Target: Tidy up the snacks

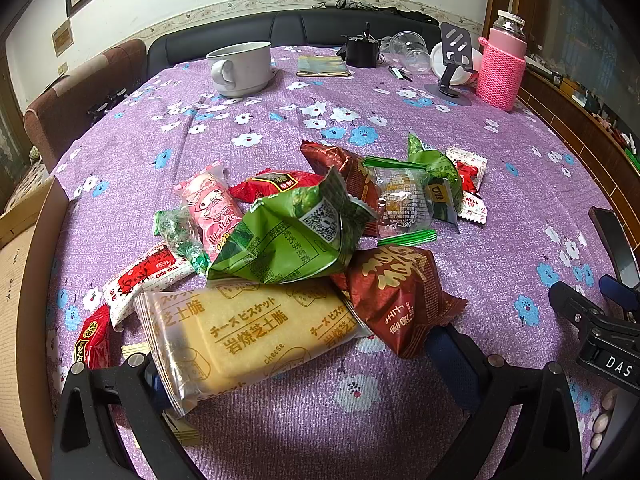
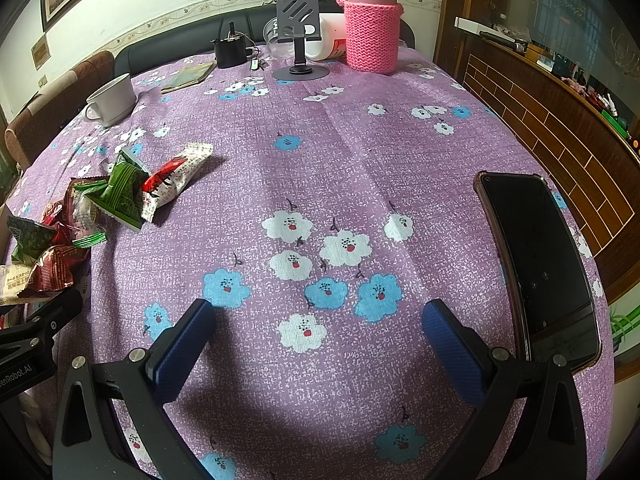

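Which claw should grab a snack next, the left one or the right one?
Probably left. The left gripper is open right at the cheese biscuit pack, while the right gripper hangs open over bare tablecloth.

white mug (image 1: 240, 68), pink-sleeved flask (image 2: 372, 24), phone (image 2: 536, 256)

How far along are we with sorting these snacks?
Nothing looks sorted yet: the snack pile is one loose heap on the tablecloth. In hand: the left gripper is open around the cheese biscuit pack. The right gripper is open over bare cloth. Every snack is left.
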`<action>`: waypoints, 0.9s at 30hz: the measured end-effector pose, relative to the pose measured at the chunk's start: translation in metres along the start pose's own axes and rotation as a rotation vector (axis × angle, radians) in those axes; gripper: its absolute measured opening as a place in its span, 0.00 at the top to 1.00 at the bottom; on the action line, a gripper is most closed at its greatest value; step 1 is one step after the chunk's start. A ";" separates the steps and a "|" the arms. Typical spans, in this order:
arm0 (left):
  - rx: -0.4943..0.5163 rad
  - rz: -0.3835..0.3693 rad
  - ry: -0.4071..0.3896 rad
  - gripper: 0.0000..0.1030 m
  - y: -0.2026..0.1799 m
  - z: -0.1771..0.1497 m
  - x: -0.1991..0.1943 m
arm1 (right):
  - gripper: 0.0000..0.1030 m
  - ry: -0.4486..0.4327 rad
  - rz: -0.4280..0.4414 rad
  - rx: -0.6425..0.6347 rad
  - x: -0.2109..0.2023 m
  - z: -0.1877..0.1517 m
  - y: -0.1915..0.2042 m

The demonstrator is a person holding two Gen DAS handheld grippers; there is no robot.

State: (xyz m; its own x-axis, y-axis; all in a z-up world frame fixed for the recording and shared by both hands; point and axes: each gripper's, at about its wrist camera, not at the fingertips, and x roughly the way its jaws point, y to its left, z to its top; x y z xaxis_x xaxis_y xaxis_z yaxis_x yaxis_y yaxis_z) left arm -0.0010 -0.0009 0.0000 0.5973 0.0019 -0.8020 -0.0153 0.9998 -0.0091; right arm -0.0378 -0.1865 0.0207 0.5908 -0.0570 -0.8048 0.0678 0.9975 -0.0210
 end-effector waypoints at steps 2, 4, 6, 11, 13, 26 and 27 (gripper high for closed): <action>0.000 0.000 0.000 0.00 0.000 0.000 0.000 | 0.00 0.000 0.000 0.000 0.000 0.000 0.000; 0.000 0.000 0.000 0.00 0.000 0.000 0.000 | 0.00 0.000 0.000 0.000 0.000 0.000 0.000; 0.000 0.000 0.000 0.00 0.000 0.000 0.000 | 0.00 0.000 0.000 0.000 0.000 0.000 0.000; 0.000 0.000 0.000 0.00 0.000 0.000 0.000 | 0.00 0.000 0.000 0.000 0.000 0.000 0.000; 0.000 -0.001 0.000 0.00 0.000 0.000 0.000 | 0.00 0.000 0.002 0.000 0.000 0.000 0.000; 0.081 -0.053 0.031 0.00 0.001 -0.018 -0.016 | 0.00 0.005 0.041 -0.050 0.000 0.001 -0.003; 0.086 -0.057 0.033 0.00 0.002 -0.021 -0.018 | 0.00 0.006 0.036 -0.048 0.001 0.001 -0.003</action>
State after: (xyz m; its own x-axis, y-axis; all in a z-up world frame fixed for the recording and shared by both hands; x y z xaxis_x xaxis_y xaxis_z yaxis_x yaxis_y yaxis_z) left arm -0.0284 0.0002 0.0023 0.5683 -0.0542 -0.8210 0.0873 0.9962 -0.0053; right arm -0.0364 -0.1896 0.0206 0.5870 -0.0214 -0.8093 0.0078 0.9998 -0.0207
